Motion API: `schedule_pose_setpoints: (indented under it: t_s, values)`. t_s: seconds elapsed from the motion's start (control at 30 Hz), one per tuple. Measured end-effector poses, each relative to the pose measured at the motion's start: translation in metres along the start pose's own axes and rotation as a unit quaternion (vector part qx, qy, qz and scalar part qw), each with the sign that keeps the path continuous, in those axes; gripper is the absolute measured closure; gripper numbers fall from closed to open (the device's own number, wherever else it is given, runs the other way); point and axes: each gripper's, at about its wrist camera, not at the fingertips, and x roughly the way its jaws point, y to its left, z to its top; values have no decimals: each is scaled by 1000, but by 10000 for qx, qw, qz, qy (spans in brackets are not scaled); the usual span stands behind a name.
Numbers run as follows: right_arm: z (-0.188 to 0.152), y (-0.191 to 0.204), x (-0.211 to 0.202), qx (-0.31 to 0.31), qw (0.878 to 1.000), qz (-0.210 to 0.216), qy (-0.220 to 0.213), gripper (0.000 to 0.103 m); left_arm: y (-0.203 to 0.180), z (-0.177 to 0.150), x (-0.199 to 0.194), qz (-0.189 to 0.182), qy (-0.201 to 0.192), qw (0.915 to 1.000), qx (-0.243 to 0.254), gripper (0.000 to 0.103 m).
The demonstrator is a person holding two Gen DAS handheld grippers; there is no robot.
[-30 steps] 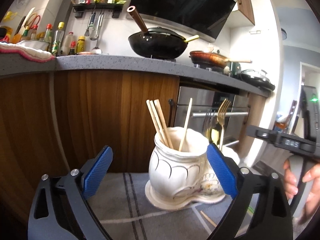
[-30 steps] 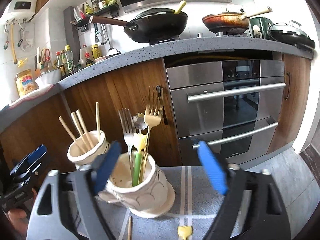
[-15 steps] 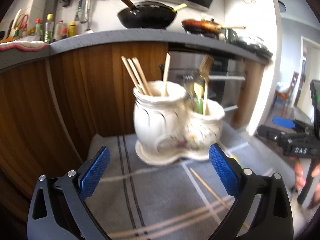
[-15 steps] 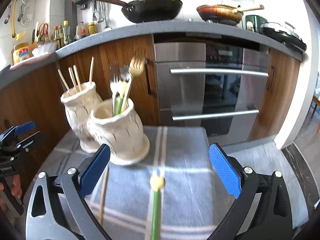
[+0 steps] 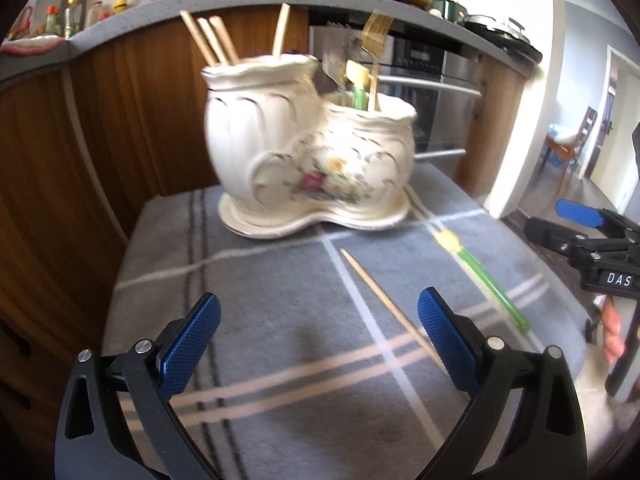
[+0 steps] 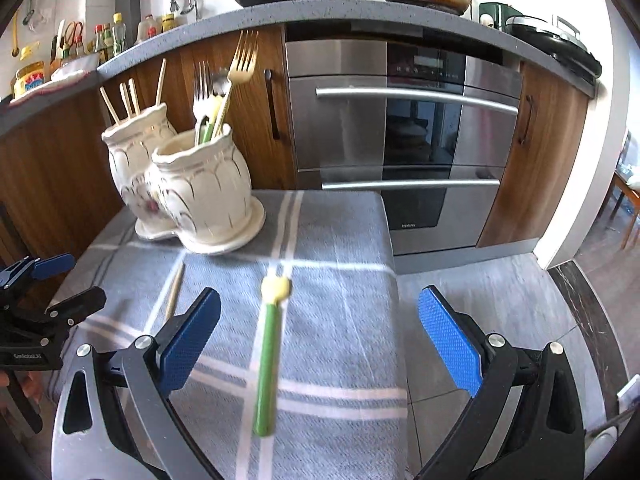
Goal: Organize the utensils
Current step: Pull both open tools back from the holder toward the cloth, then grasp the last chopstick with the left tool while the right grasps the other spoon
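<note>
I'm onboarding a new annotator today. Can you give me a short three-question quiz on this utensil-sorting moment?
1. True or false: the left gripper is shut on the loose chopstick.
2. Which loose utensil lies between the fingers of the right gripper? A) the gold fork B) the green-handled utensil C) the chopstick
3. Fill in: the ceramic holder has two pots; the chopsticks stand in the ____ one, the forks in the shorter one.

Key
1. False: both grippers are open and hold nothing.
2. B: the green-handled utensil lies on the grey striped cloth, framed by the right gripper; the chopstick lies to its left.
3. taller
</note>
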Motion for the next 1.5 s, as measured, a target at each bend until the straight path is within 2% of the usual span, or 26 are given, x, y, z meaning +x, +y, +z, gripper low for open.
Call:
schedule_pose_setpoints:
  t_s: [0.33,0.43,0.57,0.6,0.7,0.83,0.87,0.93,0.97,1.1,1.17,1.37,1.5]
  values:
    - [-4,-3,9,-42,9998,-28,207,6,-28,-10,21,-89,492,9986,170,7]
    - [-5,-2,12,-45,9995,97,294,6,-34,-11,25,-121,601,9979,200,8]
    - [-7,1,17,-167,9988,170,417,9,-42,-12,29,-218,701,9968,312,20]
    - [-8,2,18,-185,9985,197,470,13,-45,-13,29,-240,726,9965,350,22]
    - [-10,2,23,-150,9972,362,642,24,-51,-15,29,-357,803,9949,486,35]
    - [-12,5,33,-40,9924,748,979,44,-58,-19,32,-456,916,9924,677,57]
    - [-12,7,35,-66,9914,787,1039,47,-60,-19,32,-437,908,9919,776,66]
    - [-14,13,38,-192,9899,817,1139,61,-59,-18,31,-537,941,9908,810,79]
    - [-14,17,40,-267,9891,830,1184,64,-57,-18,31,-589,965,9902,823,89]
    - [-16,25,46,-396,9867,875,1311,79,-47,-17,30,-668,1029,9888,851,91]
    - [-17,27,48,-470,9857,860,1374,91,-43,-18,30,-671,1059,9881,893,93]
    - [-15,27,47,-722,9850,563,1464,93,-24,-17,26,-490,1204,9855,1088,95]
    - [-6,24,52,-602,9851,601,1496,90,-8,-14,26,-458,1292,9869,848,95]
